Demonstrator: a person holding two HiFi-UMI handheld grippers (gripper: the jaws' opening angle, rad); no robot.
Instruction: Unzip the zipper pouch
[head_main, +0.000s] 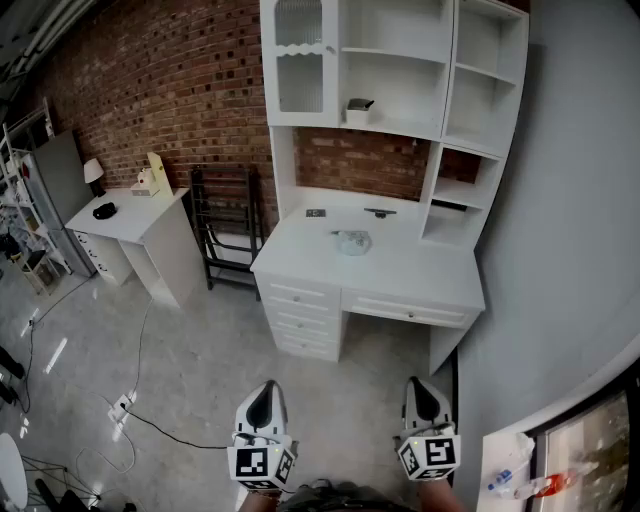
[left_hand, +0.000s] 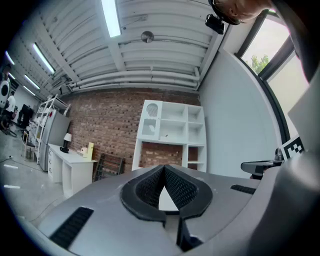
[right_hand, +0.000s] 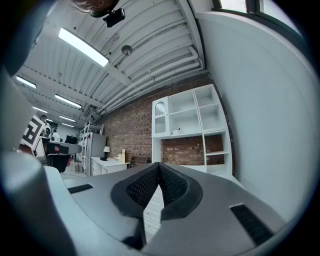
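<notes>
Pressing ribbed black pads (left_hand: 148, 189) together, the left hand-held gripper (head_main: 266, 388) and right hand-held gripper (head_main: 419, 383) are both closed, empty.

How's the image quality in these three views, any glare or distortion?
Head view: evenly lit, white desk sharp, frame edges bowed. Left gripper view: heavy fisheye, dark corners, ceiling light blown out. Right gripper view: same fisheye, bright light strip.

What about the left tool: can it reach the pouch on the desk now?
Probably not yet. The left tool sits shut, far short of the desk, with floor between. Nothing blocks the pouch; the tool must be carried closer first.
</notes>
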